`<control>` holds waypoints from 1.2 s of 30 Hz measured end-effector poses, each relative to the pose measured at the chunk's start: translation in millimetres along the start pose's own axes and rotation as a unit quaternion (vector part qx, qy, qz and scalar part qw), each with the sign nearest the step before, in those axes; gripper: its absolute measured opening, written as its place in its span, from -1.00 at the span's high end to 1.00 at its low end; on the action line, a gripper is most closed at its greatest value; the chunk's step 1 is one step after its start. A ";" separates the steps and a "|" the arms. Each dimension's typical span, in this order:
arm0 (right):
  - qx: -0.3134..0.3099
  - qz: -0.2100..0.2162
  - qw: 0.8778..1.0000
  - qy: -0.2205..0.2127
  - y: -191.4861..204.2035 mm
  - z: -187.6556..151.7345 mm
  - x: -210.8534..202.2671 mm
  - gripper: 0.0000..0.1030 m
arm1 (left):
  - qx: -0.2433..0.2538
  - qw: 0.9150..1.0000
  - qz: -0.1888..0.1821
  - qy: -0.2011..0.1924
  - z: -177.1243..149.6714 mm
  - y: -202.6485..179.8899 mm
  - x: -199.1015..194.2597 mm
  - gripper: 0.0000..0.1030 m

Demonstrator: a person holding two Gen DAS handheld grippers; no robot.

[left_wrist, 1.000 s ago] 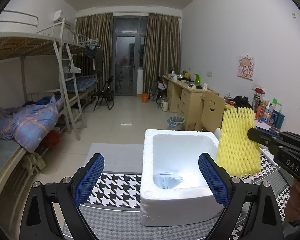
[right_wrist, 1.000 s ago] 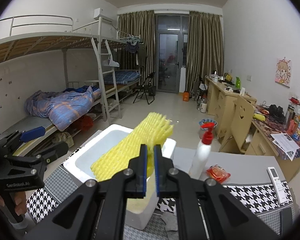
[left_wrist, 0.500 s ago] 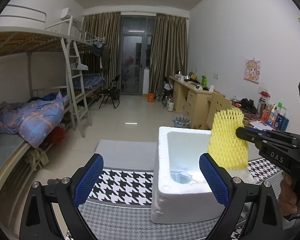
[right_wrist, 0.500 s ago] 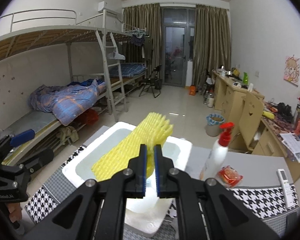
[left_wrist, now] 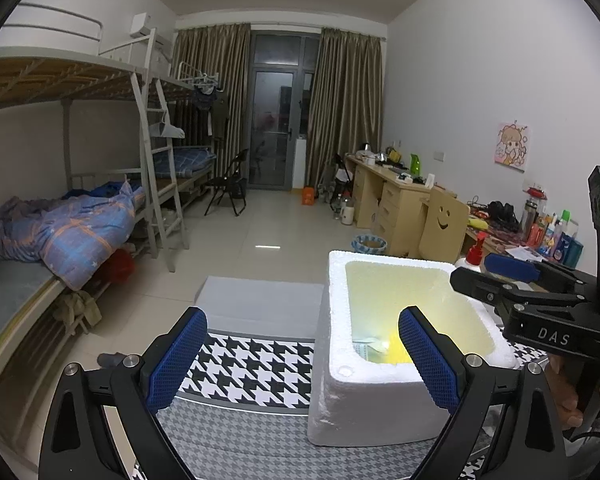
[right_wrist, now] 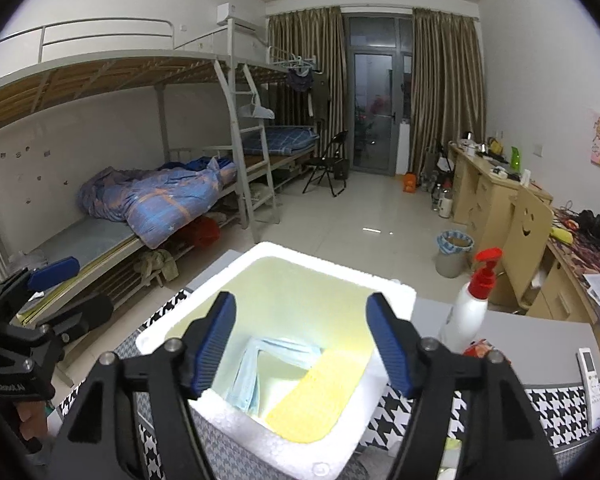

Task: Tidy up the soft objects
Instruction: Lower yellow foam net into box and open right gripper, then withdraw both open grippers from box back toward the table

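A white foam box (right_wrist: 396,296) stands on the houndstooth-covered table (right_wrist: 548,400). A yellow foam net sleeve (right_wrist: 320,396) lies inside it, beside a pale blue face mask (right_wrist: 248,376). My right gripper (right_wrist: 302,344) is open and empty, just above the box. In the left wrist view the box (left_wrist: 340,380) sits right of centre, with a sliver of the yellow sleeve (left_wrist: 398,350) showing. My left gripper (left_wrist: 300,360) is open and empty, left of the box. The right gripper (left_wrist: 512,276) hangs over the box's right rim.
A white pump bottle with a red top (right_wrist: 470,304), a red packet (right_wrist: 476,348) and a remote control (right_wrist: 590,380) stand right of the box. A grey board (left_wrist: 260,304) lies behind the table. Bunk beds (left_wrist: 60,216) are left, desks (left_wrist: 396,196) right.
My right gripper has opened and let go of the yellow sleeve, which now lies in the box. The left gripper has stayed open and shifted a little left.
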State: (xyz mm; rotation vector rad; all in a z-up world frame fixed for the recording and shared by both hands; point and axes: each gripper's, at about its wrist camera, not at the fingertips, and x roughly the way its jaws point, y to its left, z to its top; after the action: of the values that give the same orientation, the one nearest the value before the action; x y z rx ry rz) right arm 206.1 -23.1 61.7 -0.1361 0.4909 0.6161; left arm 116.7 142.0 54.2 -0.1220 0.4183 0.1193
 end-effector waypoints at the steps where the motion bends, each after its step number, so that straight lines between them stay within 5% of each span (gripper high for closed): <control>1: -0.001 0.000 1.000 0.002 -0.4 -0.7 -0.4 -0.41 | -0.001 1.000 0.000 -0.001 -0.1 0.0 -0.3 -0.89; 36: 0.005 -0.039 0.998 -0.057 -40.9 -23.0 -81.6 -0.42 | 0.029 0.998 -0.042 -0.026 1.3 -71.2 -37.3 -0.95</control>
State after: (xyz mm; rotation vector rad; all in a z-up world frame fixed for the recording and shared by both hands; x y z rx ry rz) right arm 163.1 -104.9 79.9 -0.1098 0.3772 0.5419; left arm 93.4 68.7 77.4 -0.0798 0.3643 0.0268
